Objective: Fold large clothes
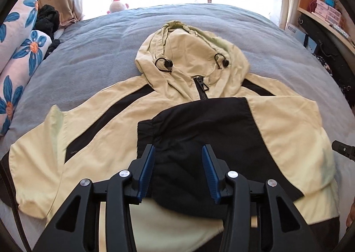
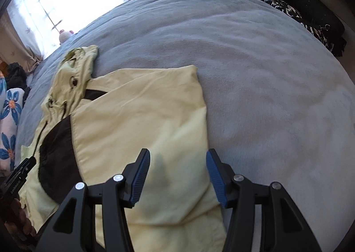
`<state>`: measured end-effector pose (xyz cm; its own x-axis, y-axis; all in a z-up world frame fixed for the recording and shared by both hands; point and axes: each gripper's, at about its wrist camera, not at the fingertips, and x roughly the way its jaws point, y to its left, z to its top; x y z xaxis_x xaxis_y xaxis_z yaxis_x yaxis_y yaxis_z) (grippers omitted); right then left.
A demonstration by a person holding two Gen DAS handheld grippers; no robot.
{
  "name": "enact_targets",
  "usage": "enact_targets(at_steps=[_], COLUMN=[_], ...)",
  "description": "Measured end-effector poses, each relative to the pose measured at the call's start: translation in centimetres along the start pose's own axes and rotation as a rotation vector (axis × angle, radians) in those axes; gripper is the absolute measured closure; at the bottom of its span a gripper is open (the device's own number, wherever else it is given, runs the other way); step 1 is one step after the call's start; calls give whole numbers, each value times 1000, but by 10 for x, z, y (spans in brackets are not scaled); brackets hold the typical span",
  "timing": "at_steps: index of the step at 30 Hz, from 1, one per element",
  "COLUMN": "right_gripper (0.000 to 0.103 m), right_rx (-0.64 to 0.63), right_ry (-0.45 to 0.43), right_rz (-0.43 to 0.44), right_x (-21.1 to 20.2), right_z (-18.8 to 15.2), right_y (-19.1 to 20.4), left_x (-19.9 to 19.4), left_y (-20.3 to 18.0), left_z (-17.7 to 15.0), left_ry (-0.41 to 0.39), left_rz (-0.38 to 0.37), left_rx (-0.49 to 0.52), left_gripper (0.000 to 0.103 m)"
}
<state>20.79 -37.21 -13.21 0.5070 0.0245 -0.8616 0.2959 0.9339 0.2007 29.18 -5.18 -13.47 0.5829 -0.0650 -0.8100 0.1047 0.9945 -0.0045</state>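
Note:
A pale yellow and black hooded jacket (image 1: 124, 118) lies face up on the grey bed cover (image 1: 93, 52), hood (image 1: 188, 52) toward the window. One sleeve, ending in a black part (image 1: 199, 123), lies folded across the chest. My left gripper (image 1: 178, 152) hovers over that black part, open, with nothing between the pads. In the right wrist view my right gripper (image 2: 177, 156) stands open above the jacket's (image 2: 137, 118) folded yellow side near its right edge, and it grips nothing. The left gripper's tip (image 2: 22, 169) shows at the far left there.
Floral bedding (image 1: 20, 52) and dark clothes (image 1: 47, 18) are piled at the bed's left side. A plush toy (image 1: 116, 6) sits by the curtained window. Shelves with boxes (image 1: 326, 12) and a dark bag (image 2: 310, 5) stand to the right. Bare grey cover (image 2: 277, 85) spreads right of the jacket.

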Motion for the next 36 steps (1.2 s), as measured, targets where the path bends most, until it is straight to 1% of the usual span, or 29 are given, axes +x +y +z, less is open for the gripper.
enact_targets(at_steps=[8,14,16,24,25,28,31,36], right_gripper=[50,50,50,50,50,50,50,50], right_rx=[-56,-82,-92,-133,-134,-146,-172,-216], right_ry=[-24,-49,-59,-48,-45,-39,-40,-47], right_rz=[16,32,36,46,46,47,44,56], right_x=[-46,-77,-87,-105,-107,-111,-115,-121], right_z=[-38,-69,-81,-118,-122,-132,-140,-149], right_y=[23,36,41,59,61,69,80,106], left_x=[-57,-100,-112,-155,-159,-171,-179,-189], left_y=[0,-4,-6,-12,-11,-5,6,40], left_z=[-27,-56,-66,-100,-103,-113,-122,-133], left_ry=[-5,-17,-28,-79,-84,-93,-91,-84], left_rz=[-18,-37,-48,-32,-32,-34,-23,-15], left_rx=[10,10,19,72,75,76,71,20], left_gripper=[59,57,53,51,49,45,45,45])
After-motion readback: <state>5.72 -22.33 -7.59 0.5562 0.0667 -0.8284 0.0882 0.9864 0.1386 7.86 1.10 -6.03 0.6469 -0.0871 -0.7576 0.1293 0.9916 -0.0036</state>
